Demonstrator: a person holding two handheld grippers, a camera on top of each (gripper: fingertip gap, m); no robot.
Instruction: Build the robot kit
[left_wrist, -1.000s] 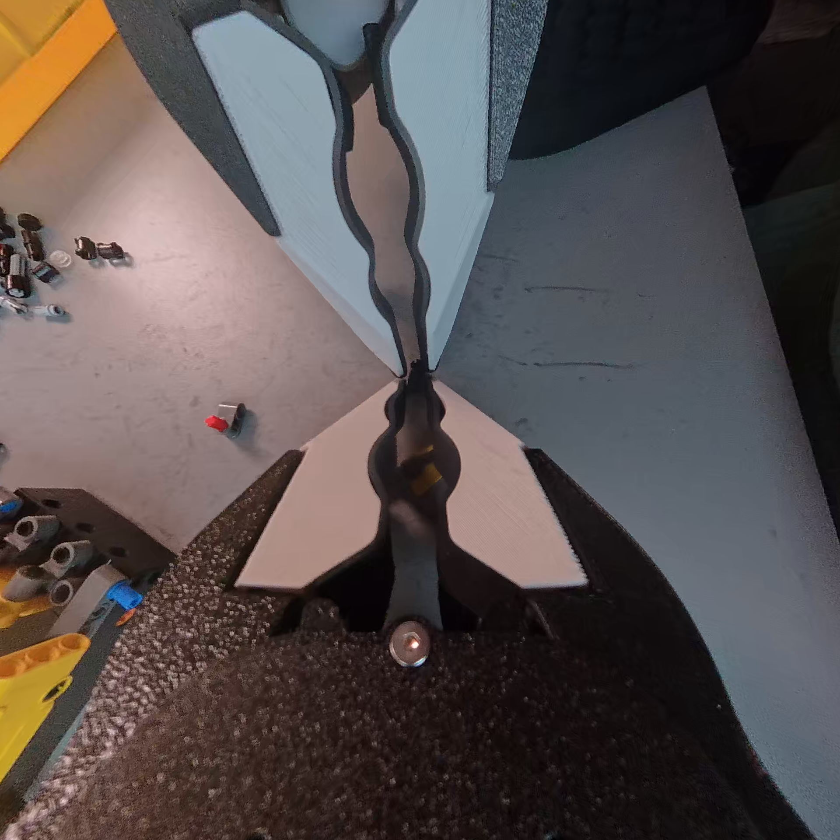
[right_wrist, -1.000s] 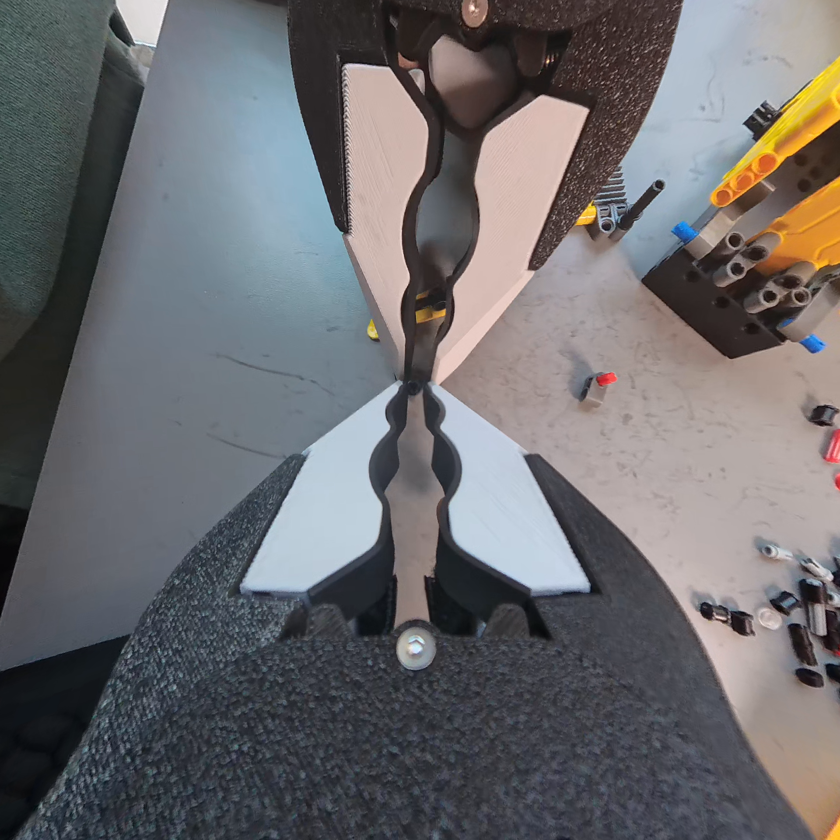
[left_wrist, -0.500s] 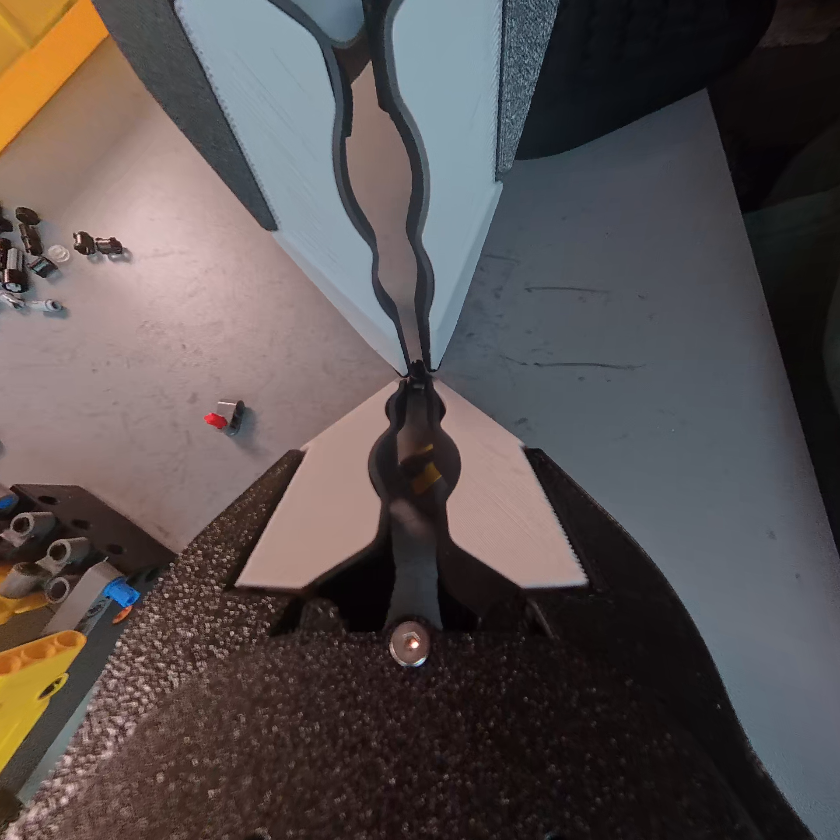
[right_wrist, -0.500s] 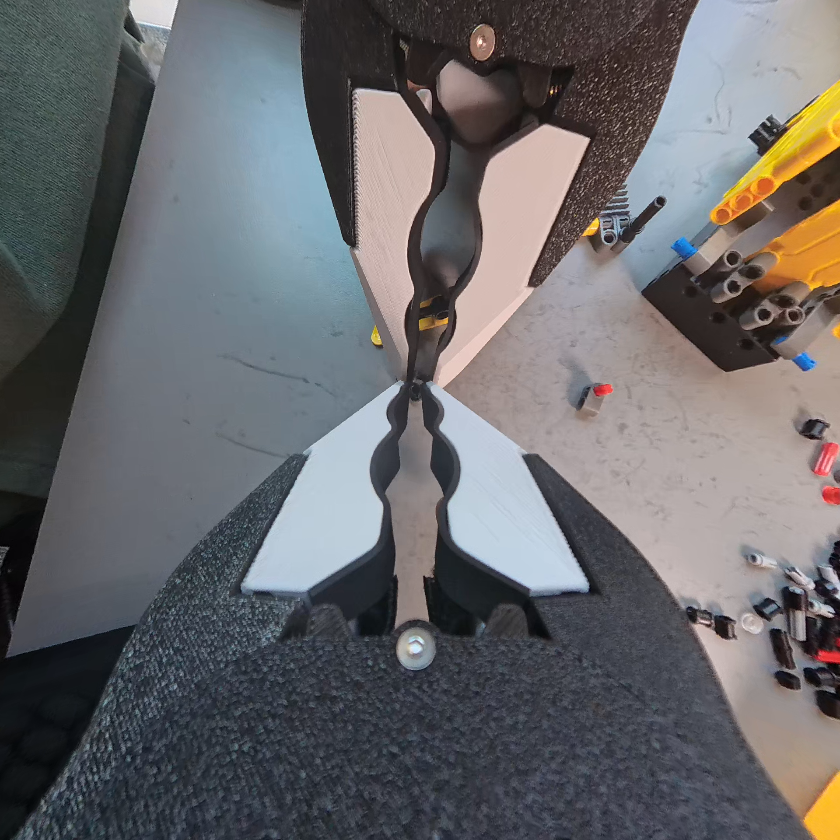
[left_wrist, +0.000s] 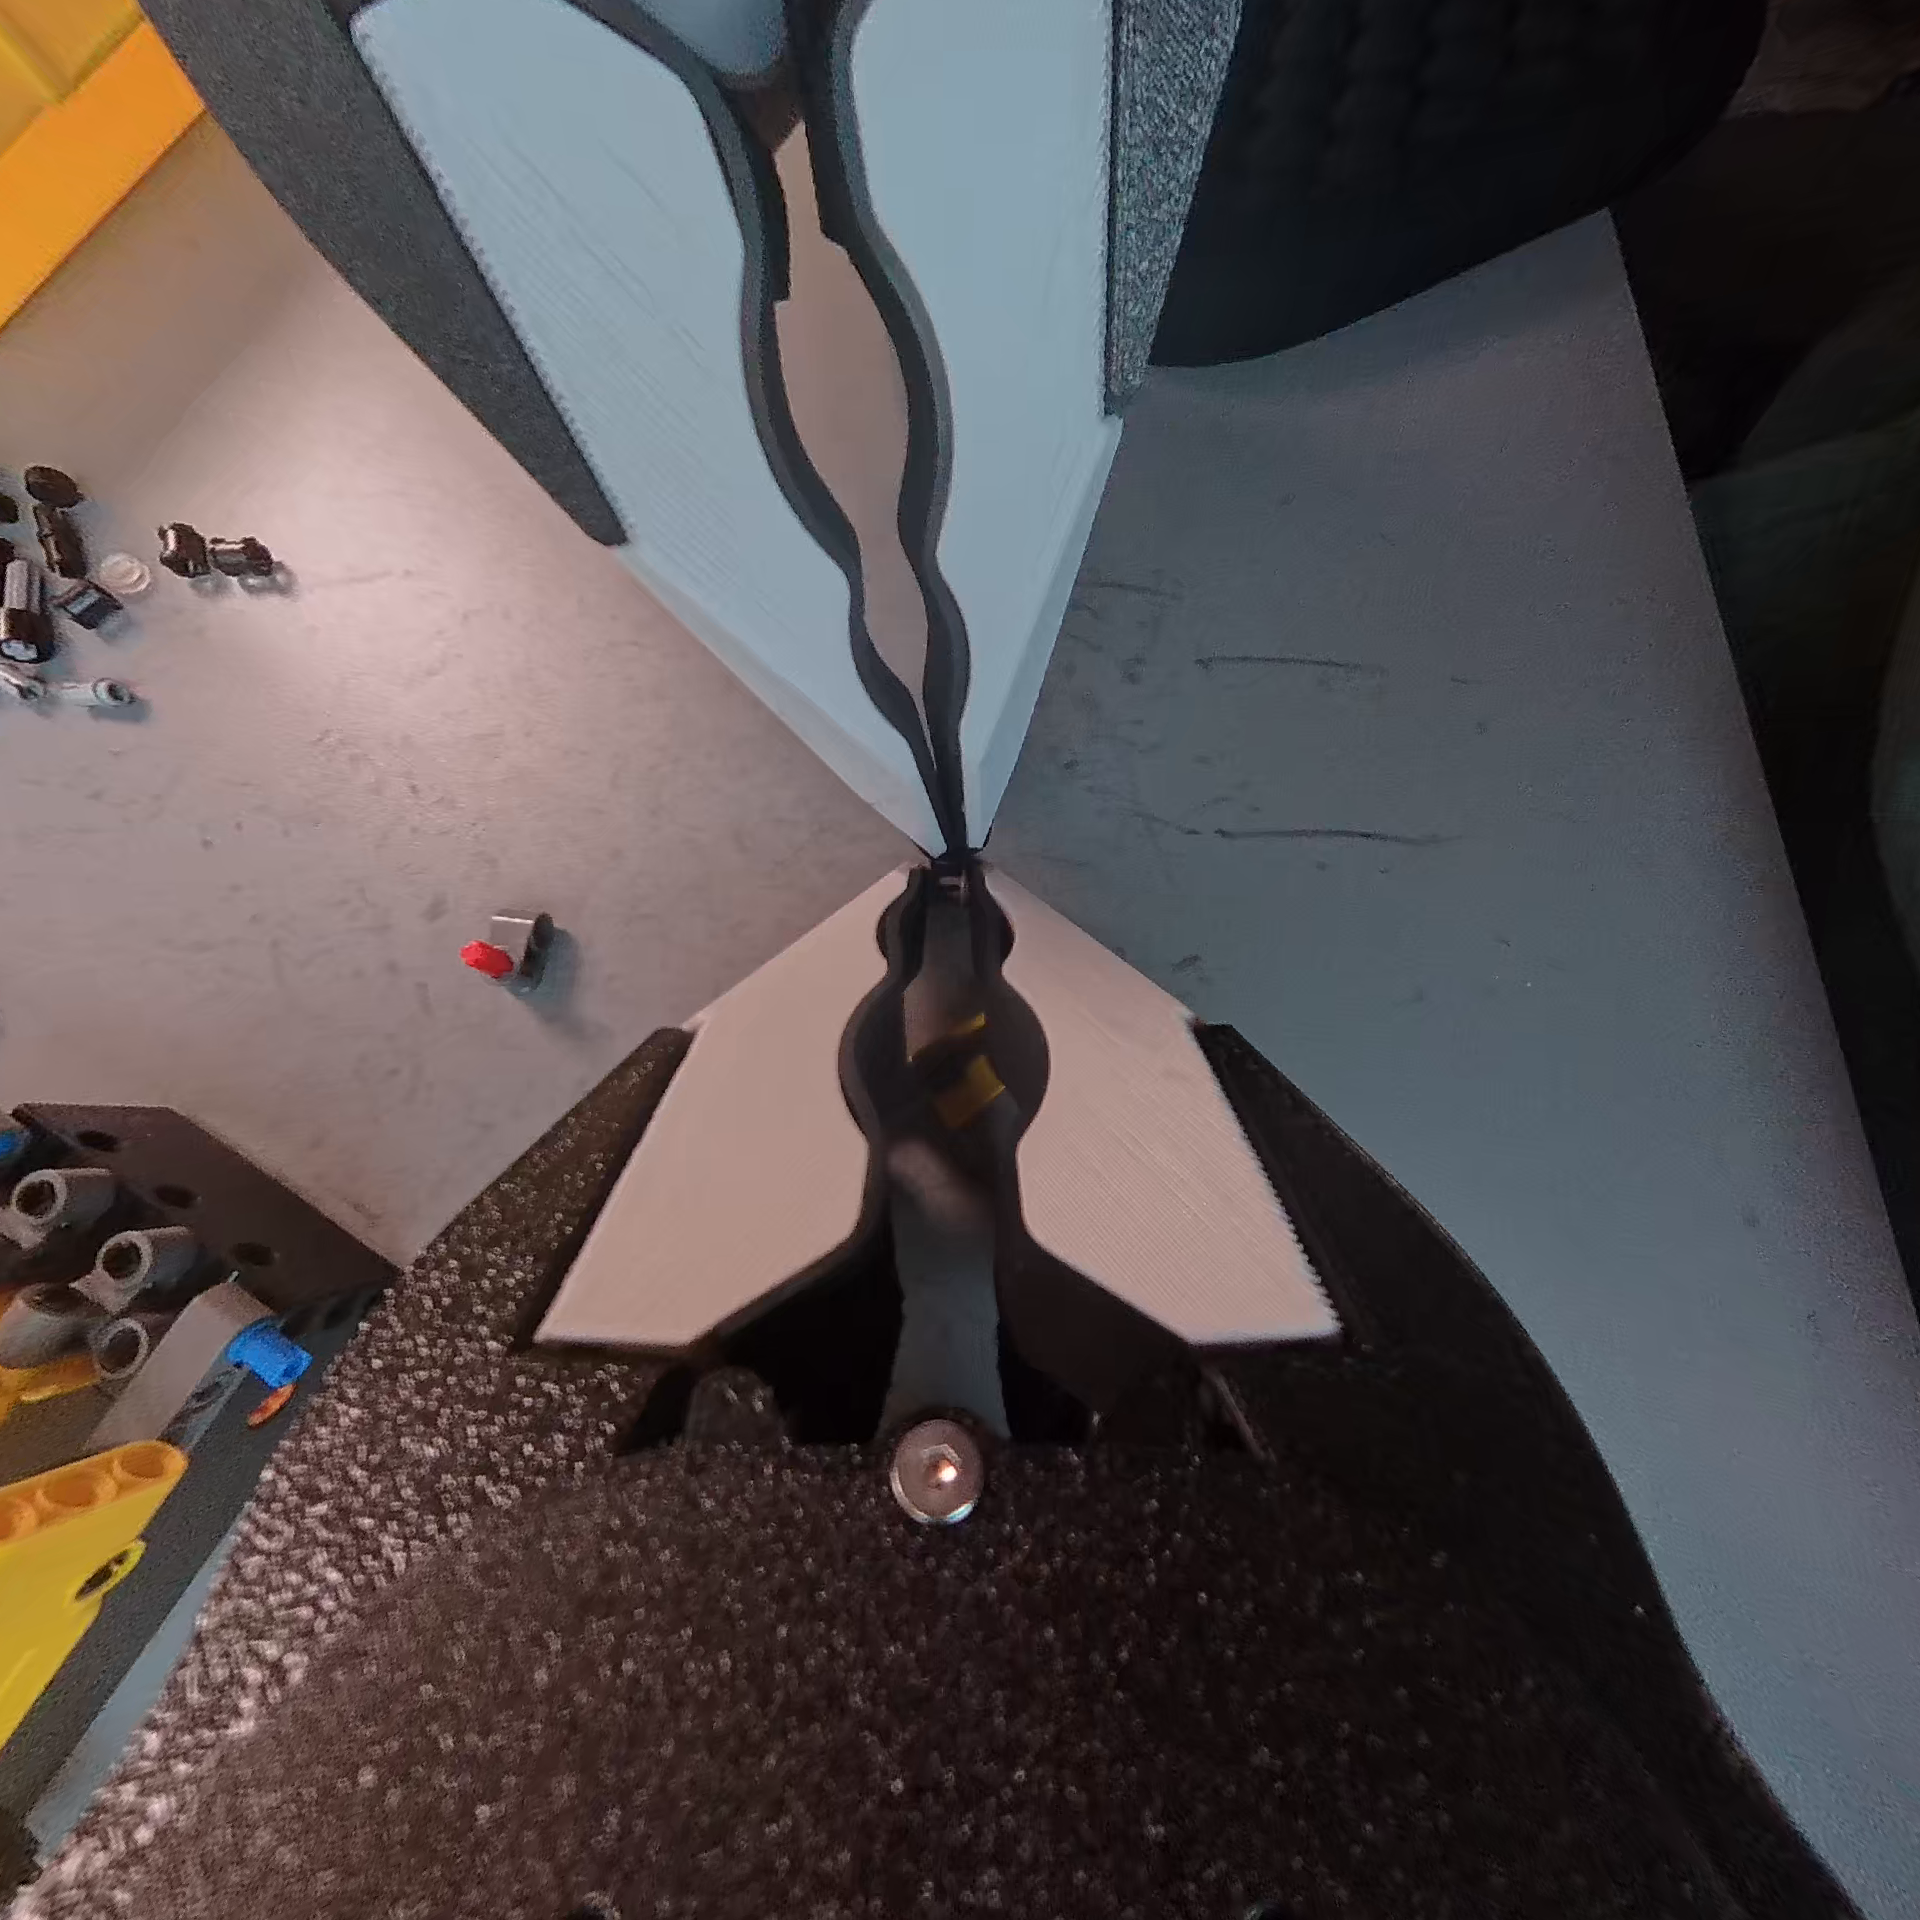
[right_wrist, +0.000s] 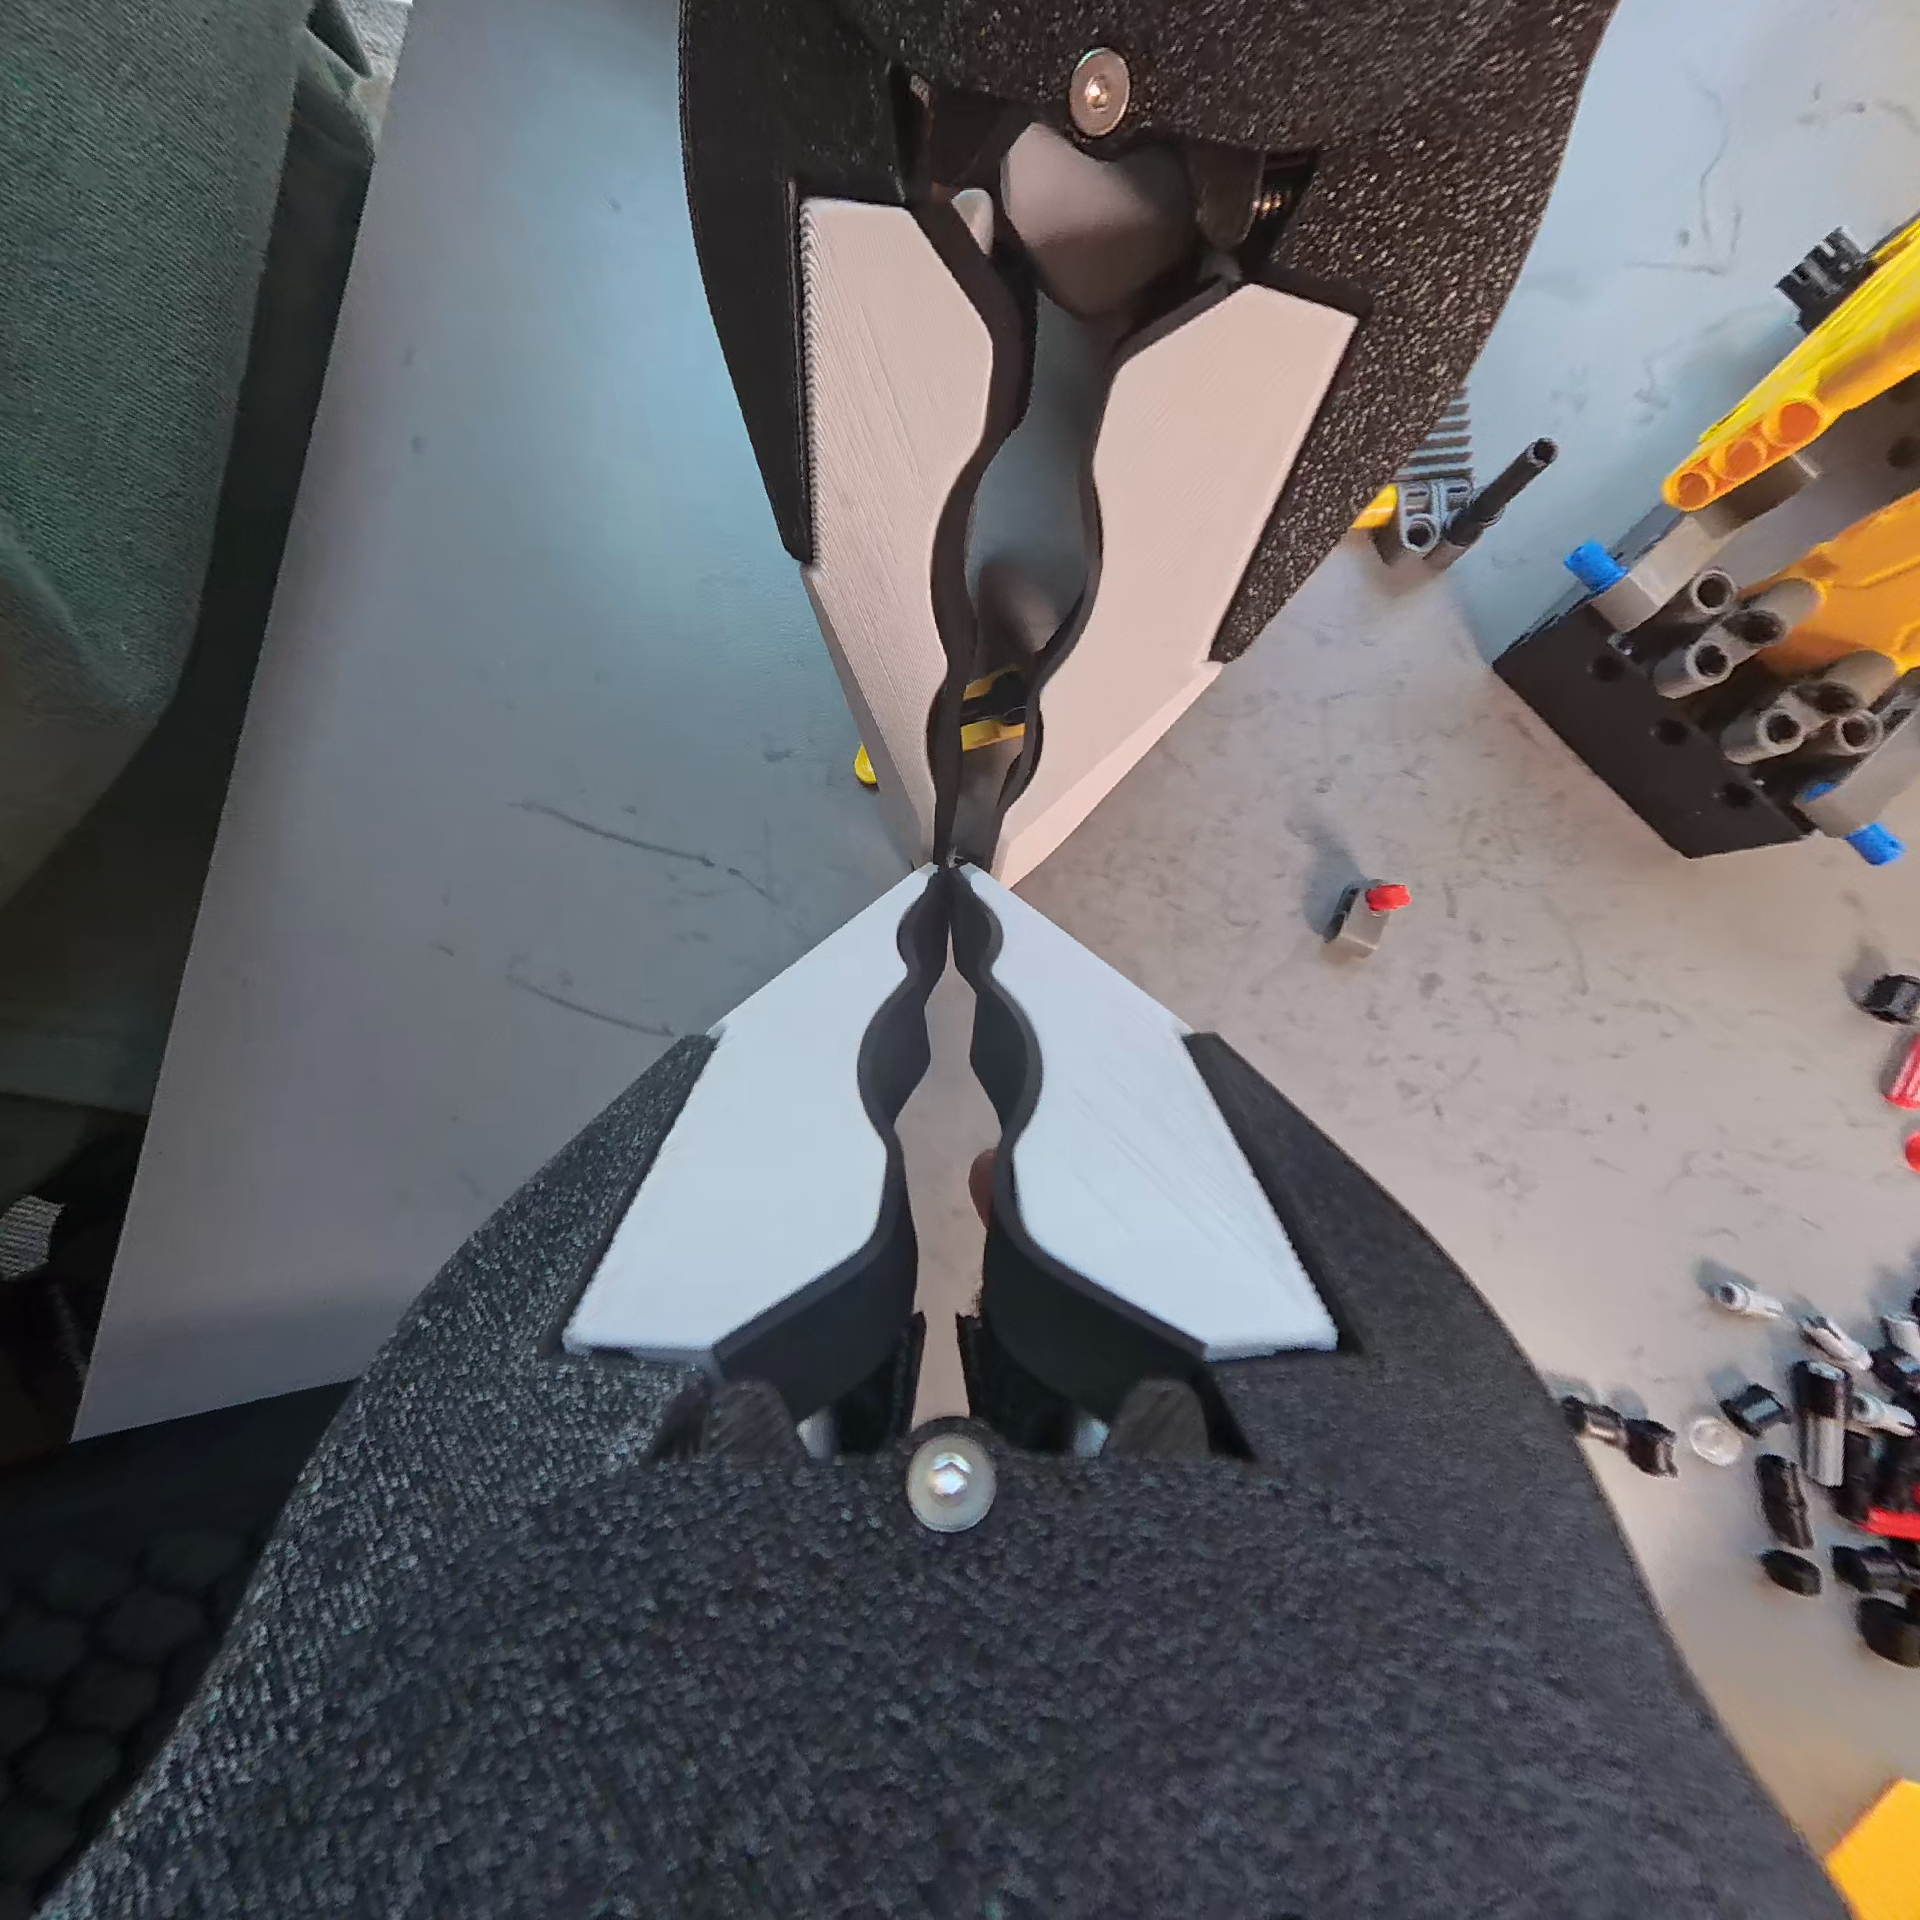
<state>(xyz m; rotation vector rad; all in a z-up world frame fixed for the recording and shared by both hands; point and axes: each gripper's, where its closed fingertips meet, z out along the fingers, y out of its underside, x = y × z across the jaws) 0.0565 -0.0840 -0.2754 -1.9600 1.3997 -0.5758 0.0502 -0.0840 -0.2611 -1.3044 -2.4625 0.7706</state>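
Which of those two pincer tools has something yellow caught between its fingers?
The left tool: a small yellow piece sits clamped between its fingers. The right tool, meeting it tip to tip, shows only bare table through its gap.

1. The left gripper (left_wrist: 951, 883) had pale grey ribbed fingers edged in black, on a speckled black body.
2. The right gripper (right_wrist: 951, 883) matched it, pale grey on speckled charcoal.
3. A yellow-and-black piece (left_wrist: 961, 1081) showed between the left gripper's jaws.
4. The table (left_wrist: 1403, 935) was mottled light grey with dark scuffs.
5. At 9 o'clock in the left wrist view lay a small grey piece with a red tip (left_wrist: 509, 951).
6. At 2 o'clock in the right wrist view stood a black, grey and yellow brick assembly (right_wrist: 1714, 665) with blue pins.
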